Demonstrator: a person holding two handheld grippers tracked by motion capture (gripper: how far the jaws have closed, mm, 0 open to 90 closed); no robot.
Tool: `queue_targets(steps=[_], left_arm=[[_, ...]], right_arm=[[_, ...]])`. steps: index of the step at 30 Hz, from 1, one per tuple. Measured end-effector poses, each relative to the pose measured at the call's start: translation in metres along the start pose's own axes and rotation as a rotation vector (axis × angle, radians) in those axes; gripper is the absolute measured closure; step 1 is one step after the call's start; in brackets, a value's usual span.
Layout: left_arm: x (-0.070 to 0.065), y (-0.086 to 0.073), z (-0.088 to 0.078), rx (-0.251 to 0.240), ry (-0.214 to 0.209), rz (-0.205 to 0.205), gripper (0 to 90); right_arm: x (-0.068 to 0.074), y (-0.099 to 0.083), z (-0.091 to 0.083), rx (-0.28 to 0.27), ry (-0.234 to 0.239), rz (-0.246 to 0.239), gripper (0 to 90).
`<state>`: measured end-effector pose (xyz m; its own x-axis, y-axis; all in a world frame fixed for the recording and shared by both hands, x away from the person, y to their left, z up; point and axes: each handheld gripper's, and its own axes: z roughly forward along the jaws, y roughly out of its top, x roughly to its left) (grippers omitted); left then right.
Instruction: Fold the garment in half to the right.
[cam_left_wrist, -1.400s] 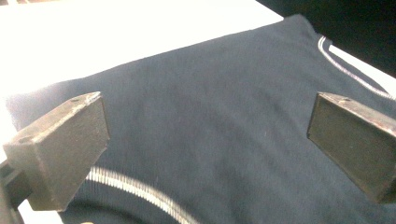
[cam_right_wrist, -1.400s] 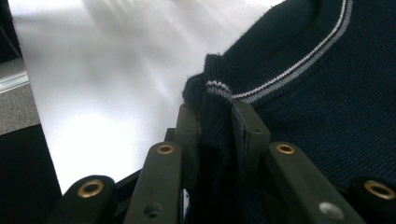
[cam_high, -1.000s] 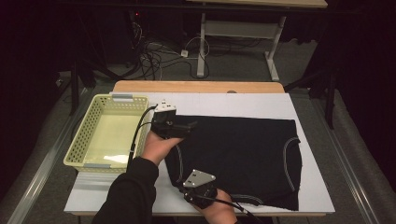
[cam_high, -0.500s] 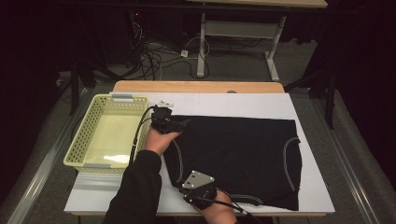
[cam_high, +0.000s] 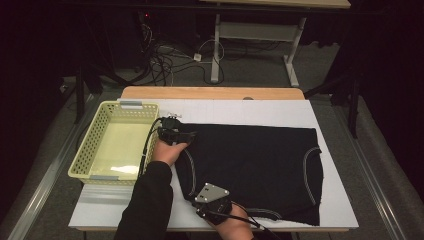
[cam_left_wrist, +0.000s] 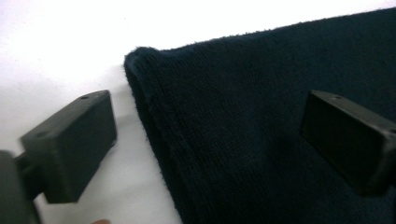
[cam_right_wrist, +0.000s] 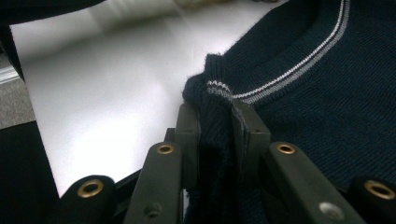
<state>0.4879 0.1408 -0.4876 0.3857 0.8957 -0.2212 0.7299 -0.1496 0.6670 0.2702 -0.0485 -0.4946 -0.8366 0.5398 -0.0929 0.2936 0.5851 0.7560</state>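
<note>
**Right tongs pinch the garment's trim, left tongs spread at its far corner**

You have a dark knit garment lying flat on the white bench, and it serves as the landmark here. It covers the middle and right part of the bench top, with pale striped trim curving along its left and right ends.

Your left tongs sit at the garment's far left corner, on the side toward the yellow basket. In the left gripper view the 2 jaws stand spread wide: 1 jaw is over the bare white bench just off the garment's edge, the other is over the dark knit, and the folded corner lies between them. Neither pad presses on the cloth.

Your right tongs are at the garment's near left edge, with the grey plate showing on top and the cable trailing toward you. In the right gripper view these tongs are pinching a bunched fold of the garment just where the striped trim ends; the cloth rises in a small ridge between the pads.

The basket stands on the bench just left of the garment, beside your left hand, apart from the cloth.
</note>
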Motion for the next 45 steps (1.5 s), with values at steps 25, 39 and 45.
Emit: queue_targets(steps=[25,39,45], left_arm=[[-0.004,-0.008,-0.005,-0.037,0.016,0.037,75.6],[-0.004,-0.010,-0.006,-0.047,0.003,0.049,78.2],[-0.005,-0.011,-0.007,-0.053,-0.004,0.055,78.1]], right_arm=[[0.003,0.000,0.000,0.000,-0.018,-0.020,75.3],[0.004,0.000,0.000,0.001,-0.025,-0.028,75.3],[0.003,-0.001,-0.001,-0.005,-0.018,-0.022,76.3]])
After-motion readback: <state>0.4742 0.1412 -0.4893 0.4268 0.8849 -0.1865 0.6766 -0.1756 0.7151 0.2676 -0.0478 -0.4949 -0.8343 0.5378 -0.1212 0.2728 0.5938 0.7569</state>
